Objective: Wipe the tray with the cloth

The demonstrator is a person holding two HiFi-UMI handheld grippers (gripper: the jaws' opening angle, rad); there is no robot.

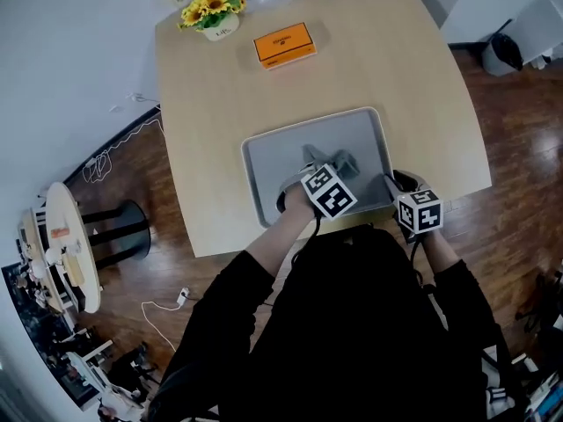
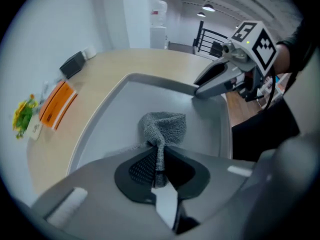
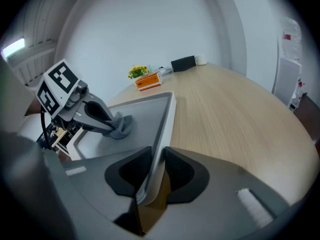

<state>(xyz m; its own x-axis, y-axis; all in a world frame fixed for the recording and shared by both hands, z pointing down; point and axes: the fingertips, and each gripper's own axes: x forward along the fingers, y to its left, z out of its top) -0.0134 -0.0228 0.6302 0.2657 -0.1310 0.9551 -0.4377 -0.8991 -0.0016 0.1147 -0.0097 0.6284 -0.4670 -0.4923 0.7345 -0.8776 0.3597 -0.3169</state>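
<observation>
At the bottom centre of the head view, two dark-sleeved arms reach up the frame to a pale wooden table (image 1: 396, 77), each hand holding a gripper with a marker cube. The left gripper (image 1: 339, 167) sits over the lower middle of the grey tray (image 1: 273, 156). Its jaws are pressed fully together on a twisted fold of the grey cloth (image 2: 165, 126). In the left gripper view the rest of the cloth bunches just past the jaw tips and rests on the tray floor. The right gripper (image 3: 154, 171) is at the tray's lower right edge in the head view. Its jaws stand partway apart with the tray's raised rim clamped between the two pads, one pad inside the tray and one outside over the table. The tray lies flat near the table edge closest to the person, turned slightly from square. Further up the frame, well apart from the tray, an orange box (image 1: 284, 44) lies flat on the table. Beyond it, towards the upper left, stands a small white pot of yellow flowers (image 1: 215, 11). A black box (image 3: 183, 63) sits at the table's far end, and dark wooden floor (image 1: 519, 192) shows at both sides.
</observation>
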